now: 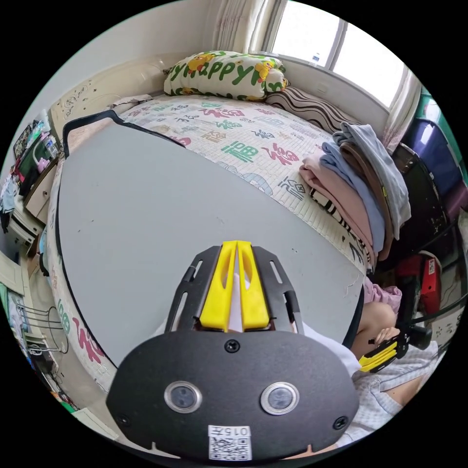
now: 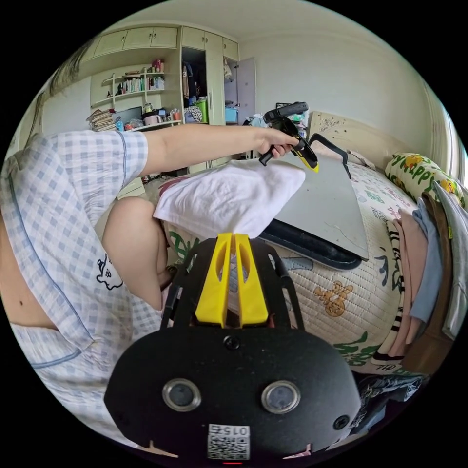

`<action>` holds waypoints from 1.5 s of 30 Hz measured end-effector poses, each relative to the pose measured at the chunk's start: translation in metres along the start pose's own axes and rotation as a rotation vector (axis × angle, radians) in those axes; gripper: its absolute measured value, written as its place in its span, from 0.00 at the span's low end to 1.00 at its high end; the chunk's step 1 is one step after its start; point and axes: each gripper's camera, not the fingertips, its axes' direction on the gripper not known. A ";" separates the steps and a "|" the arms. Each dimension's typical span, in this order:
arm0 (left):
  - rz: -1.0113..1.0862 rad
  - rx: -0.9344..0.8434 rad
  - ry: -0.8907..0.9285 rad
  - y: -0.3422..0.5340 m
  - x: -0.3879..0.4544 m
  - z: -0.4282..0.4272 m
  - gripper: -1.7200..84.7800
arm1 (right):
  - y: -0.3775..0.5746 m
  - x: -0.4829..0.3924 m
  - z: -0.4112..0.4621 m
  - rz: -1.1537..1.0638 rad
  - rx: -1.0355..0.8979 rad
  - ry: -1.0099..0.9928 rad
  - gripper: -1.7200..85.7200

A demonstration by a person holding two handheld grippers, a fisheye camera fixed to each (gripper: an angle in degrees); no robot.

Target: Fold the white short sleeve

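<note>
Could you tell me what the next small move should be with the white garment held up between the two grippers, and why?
Probably carry the white cotton short-sleeve shirt forward and lower it flat onto the grey folding board. Both the left gripper and the right gripper pinch its edges, it hangs bunched off the board's near edge, and the board looks bare.

Daylit window (image 1: 336, 48) above a patterned bed (image 1: 243, 141) (pillow-topped); cream wardrobe (image 2: 195, 58) opposite.

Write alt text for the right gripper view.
The right gripper holds one end of a white short sleeve shirt in its yellow jaws, while the left gripper, in the person's hand, holds the other end above a grey board on the bed. Folded clothes are stacked at right.
</note>
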 end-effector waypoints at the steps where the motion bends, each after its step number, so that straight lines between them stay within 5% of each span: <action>1: -0.006 -0.010 0.004 0.001 -0.004 0.002 0.04 | 0.002 0.000 0.000 -0.001 0.000 0.009 0.03; 7: 0.009 -0.044 0.069 0.012 -0.025 0.009 0.09 | 0.006 0.010 -0.002 0.082 0.000 0.024 0.11; 11: 0.032 -0.107 0.038 0.012 -0.027 0.014 0.08 | 0.005 0.010 0.006 0.075 -0.032 -0.099 0.07; 16: 0.133 -0.109 -0.034 0.014 -0.019 0.013 0.05 | 0.003 -0.002 0.010 0.015 -0.046 -0.026 0.02; 26: 0.006 0.091 -0.017 0.020 -0.039 -0.026 0.02 | -0.008 0.007 -0.004 -0.005 -0.034 -0.055 0.01; 33: 0.017 0.072 0.049 0.041 -0.060 -0.024 0.03 | -0.019 0.014 0.017 0.052 -0.148 -0.036 0.08; 45: -0.046 0.344 0.125 0.309 -0.087 -0.224 0.08 | -0.031 0.076 -0.012 0.264 0.005 -0.180 0.11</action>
